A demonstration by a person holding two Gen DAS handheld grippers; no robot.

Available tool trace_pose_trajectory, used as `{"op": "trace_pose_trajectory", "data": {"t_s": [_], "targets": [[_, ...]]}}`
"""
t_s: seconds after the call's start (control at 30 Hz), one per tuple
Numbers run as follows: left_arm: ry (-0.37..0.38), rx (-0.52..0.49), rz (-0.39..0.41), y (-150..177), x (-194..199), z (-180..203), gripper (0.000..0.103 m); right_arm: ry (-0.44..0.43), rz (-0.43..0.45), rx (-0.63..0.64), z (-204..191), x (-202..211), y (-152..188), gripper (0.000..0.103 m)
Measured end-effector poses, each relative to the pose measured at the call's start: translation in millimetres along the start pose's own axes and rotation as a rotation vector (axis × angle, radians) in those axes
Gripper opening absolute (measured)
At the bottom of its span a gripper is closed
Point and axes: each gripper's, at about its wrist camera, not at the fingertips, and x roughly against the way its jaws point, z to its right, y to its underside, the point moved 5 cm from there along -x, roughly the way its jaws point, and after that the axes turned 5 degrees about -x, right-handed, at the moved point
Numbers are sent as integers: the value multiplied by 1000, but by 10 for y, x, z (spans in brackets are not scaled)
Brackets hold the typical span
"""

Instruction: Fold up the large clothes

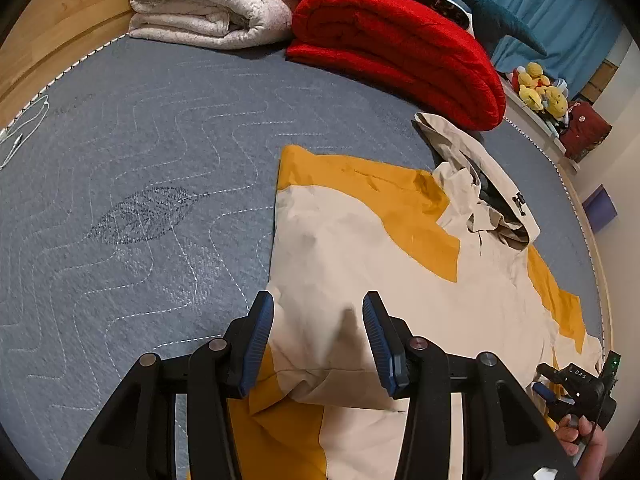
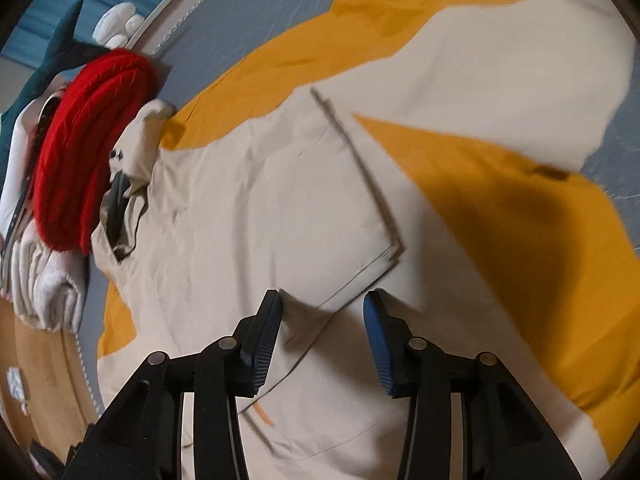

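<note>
Lying flat on a grey-blue quilted mattress (image 1: 140, 184), a large cream-and-mustard hooded jacket (image 1: 360, 248) fills the near right part of the bed, hood (image 1: 484, 184) toward the far edge, one sleeve folded in across the body

Left gripper (image 1: 318, 344): jaws parted, blue pads on either side of a raised ridge of cream cloth at the jacket's near left edge. The pads stand clear of the fabric on both sides; nothing pinched. Gripper tilted steeply down at the cloth

Right gripper (image 2: 322, 340): jaws parted, hanging over the middle of the jacket just by the corner of a folded cream panel (image 2: 320, 216). Nothing between the pads; whether the tips touch the cloth, cannot tell. Picture somewhat smeared. From the left wrist view this gripper shows at the far right edge, gripped by a hand (image 1: 580, 436)

Behind the hood: a folded red blanket (image 1: 400, 52), touching or nearly touching it. Beside that, a folded white blanket (image 1: 216, 4) at the mattress's far edge. Yellow plush toys (image 1: 540, 88) on a ledge beyond the bed, blue curtain (image 1: 560, 4) behind. Wooden floor (image 1: 60, 32) beyond the bed's left rim
</note>
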Motion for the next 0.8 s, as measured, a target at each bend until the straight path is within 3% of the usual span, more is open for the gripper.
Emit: {"op": "trace_pose_trajectory", "data": {"t_s": [0.03, 0.1, 0.17, 0.27, 0.37, 0.43, 0.57, 0.67, 0.8], "targets": [[-1, -1, -1, 3, -3, 3, 43, 0, 0, -8, 19, -3, -15, 43], [-4, -6, -3, 4, -13, 10, 43, -26, -20, -25, 39, -52, -51, 24], [-5, -7, -6, 3, -24, 6, 43, -35, -16, -27, 28, -58, -91, 15], [-8, -5, -15, 9, -48, -14, 43, -63, 40, -15, -65, 117, -180, 10], [11, -5, -41, 52, -105, 10, 43, -76, 182, 39, -228, 484, -306, 9], [32, -19, -76, 109, -179, 65, 43, -71, 232, 45, -257, 609, -383, 9], [43, -67, -149, 258, -332, 191, 43, -16, 225, 32, -122, 562, -530, 13], [-13, -101, -242, 412, -495, 179, 43, 35, 174, -21, 32, 433, -607, 22], [-55, -85, -292, 515, -582, 95, 43, 105, 300, 0, 82, 642, -663, 31]]}}
